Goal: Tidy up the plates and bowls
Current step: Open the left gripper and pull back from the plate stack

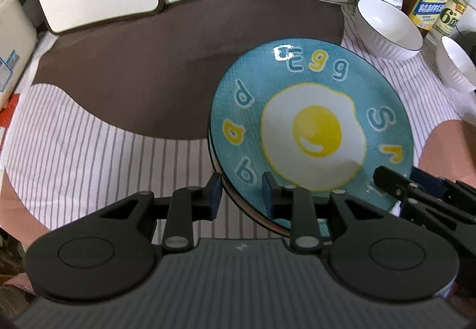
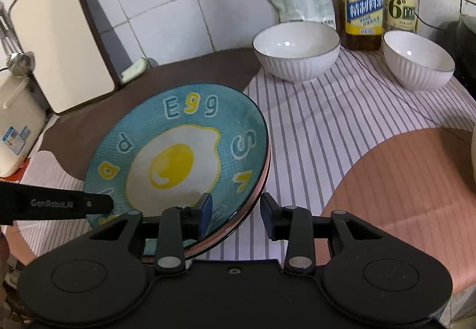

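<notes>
The striped-cloth surface (image 2: 342, 121) carries a blue egg plate (image 1: 312, 127) stacked on another plate, with two white bowls (image 2: 296, 51) well behind. The left gripper (image 1: 242, 195) clasps the stack's near rim. The right gripper (image 2: 235, 216) straddles the opposite rim, released, pads apart.
</notes>
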